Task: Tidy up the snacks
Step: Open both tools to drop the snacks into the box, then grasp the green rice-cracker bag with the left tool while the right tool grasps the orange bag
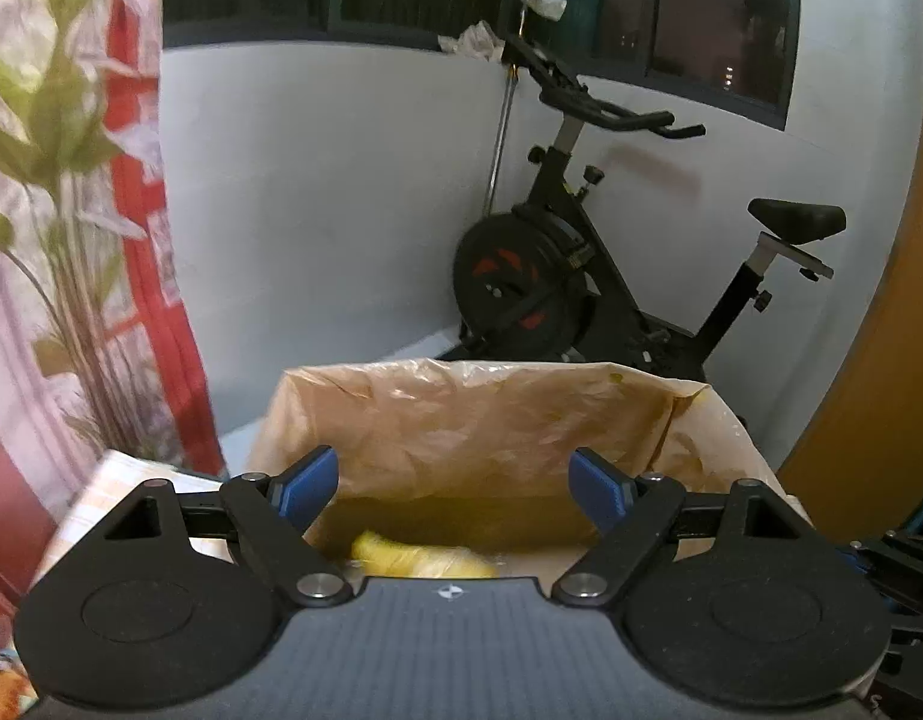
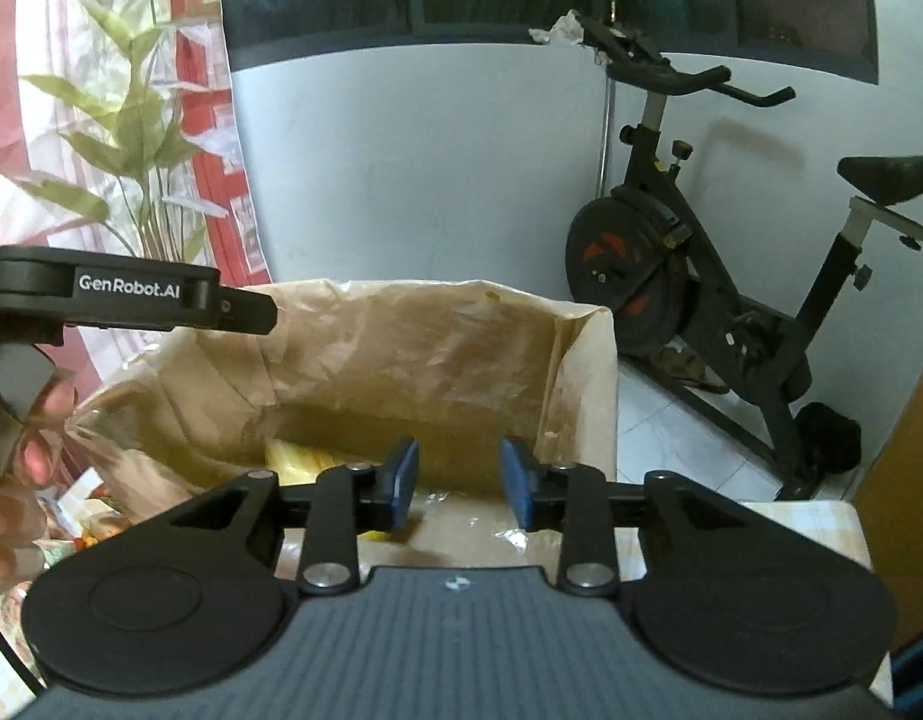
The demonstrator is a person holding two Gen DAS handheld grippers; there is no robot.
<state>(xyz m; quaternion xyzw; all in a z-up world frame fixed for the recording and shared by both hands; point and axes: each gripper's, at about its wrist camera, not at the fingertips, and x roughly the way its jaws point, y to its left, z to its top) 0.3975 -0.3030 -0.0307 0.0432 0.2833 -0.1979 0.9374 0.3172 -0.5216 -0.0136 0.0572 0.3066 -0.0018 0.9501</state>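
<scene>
A cardboard box (image 1: pixel 491 438) lined with crinkled clear plastic stands open in front of both grippers. A yellow snack packet (image 1: pixel 422 561) lies on its floor near the front wall, and it also shows as the yellow packet (image 2: pixel 299 456) in the right wrist view. My left gripper (image 1: pixel 455 486) hangs over the box's near edge with its blue pads wide apart and nothing between them. My right gripper (image 2: pixel 461 480) is over the same box (image 2: pixel 437 348), its pads a narrow gap apart and not touching anything. The left tool's black housing (image 2: pixel 131 294) reaches in from the left, held by a hand (image 2: pixel 17 480).
A black exercise bike (image 1: pixel 611 276) stands behind and right of the box against a pale wall. A leafy plant (image 2: pixel 137 138) and a red-and-white curtain (image 1: pixel 143 210) fill the left. A wooden panel (image 1: pixel 881 360) rises at the right. The box sits on a light table top (image 2: pixel 791 534).
</scene>
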